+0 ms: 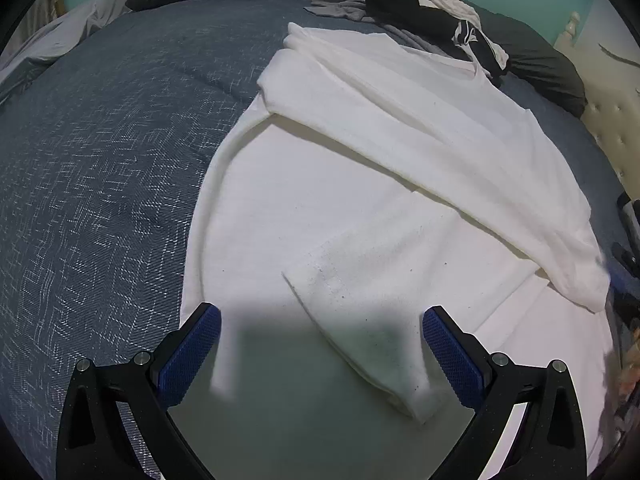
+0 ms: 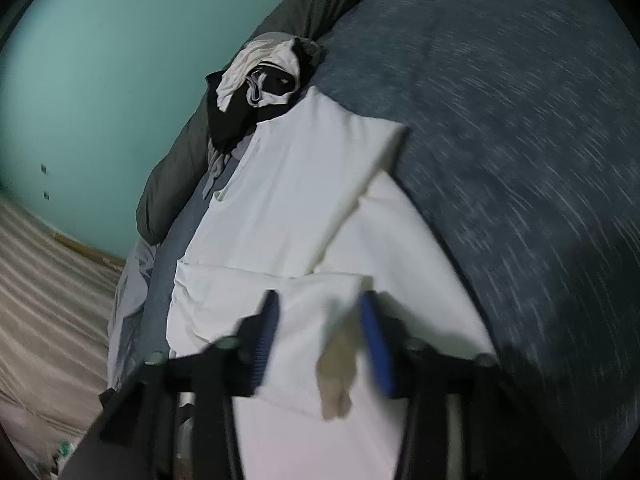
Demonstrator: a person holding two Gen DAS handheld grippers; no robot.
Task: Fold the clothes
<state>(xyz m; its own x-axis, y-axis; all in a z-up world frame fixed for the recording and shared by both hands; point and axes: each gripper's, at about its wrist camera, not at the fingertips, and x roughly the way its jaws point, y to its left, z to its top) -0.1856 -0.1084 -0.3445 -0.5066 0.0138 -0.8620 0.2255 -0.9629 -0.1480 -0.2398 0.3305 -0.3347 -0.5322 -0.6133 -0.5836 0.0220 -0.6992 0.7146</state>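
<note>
Below left claw (image 1: 322, 316) — spread, empty — white shirt (image 1: 360, 200), right claw (image 2: 320, 320) gaping over its fold

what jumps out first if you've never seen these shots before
A big white t-shirt lies spread on the blue bedspread, one side and a sleeve already folded in across its middle. The left gripper hovers over it with jaws wide open. A dark heap of unfolded clothes sits by the pillows.

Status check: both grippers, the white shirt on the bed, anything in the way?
Left gripper open, above shirt. Right gripper open, blurred. White cotton T-shirt part-folded on blue woven bedspread. Black-and-white clothes pile by its far end, not blocking.
</note>
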